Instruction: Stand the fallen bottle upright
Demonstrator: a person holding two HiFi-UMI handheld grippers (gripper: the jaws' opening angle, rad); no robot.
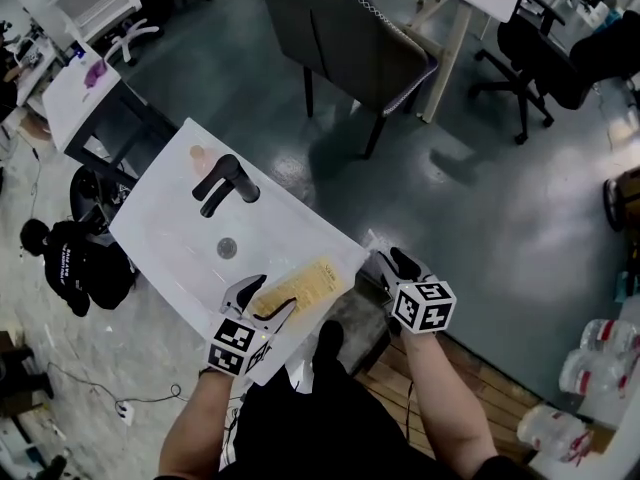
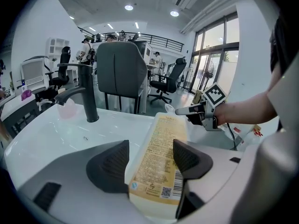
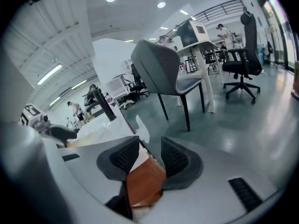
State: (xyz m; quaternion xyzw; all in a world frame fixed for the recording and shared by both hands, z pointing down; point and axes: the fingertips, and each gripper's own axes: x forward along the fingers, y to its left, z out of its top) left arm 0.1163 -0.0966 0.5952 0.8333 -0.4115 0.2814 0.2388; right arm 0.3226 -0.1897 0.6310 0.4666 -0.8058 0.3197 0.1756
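Observation:
A flat yellow bottle point(image 1: 302, 286) lies on its side along the near right edge of the white sink top point(image 1: 170, 218). My left gripper point(image 1: 268, 295) sits at the bottle's base end. In the left gripper view the bottle point(image 2: 161, 162) runs away between the jaws of that gripper point(image 2: 150, 157), and both pads touch its sides. My right gripper point(image 1: 392, 261) hovers just past the sink's right edge, at the bottle's clear cap end point(image 2: 169, 108). In the right gripper view the jaws of this gripper point(image 3: 150, 155) stand apart with only wood below; the cap point(image 3: 141, 127) is ahead of them.
A black faucet point(image 1: 225, 183) stands at the back of the basin with a drain point(image 1: 227, 248) in front and a pink cup point(image 1: 200, 155) behind. A grey chair point(image 1: 350, 38) stands beyond the sink. A wooden pallet point(image 1: 400, 378) lies under my right arm. A person in black point(image 1: 75, 258) crouches at left.

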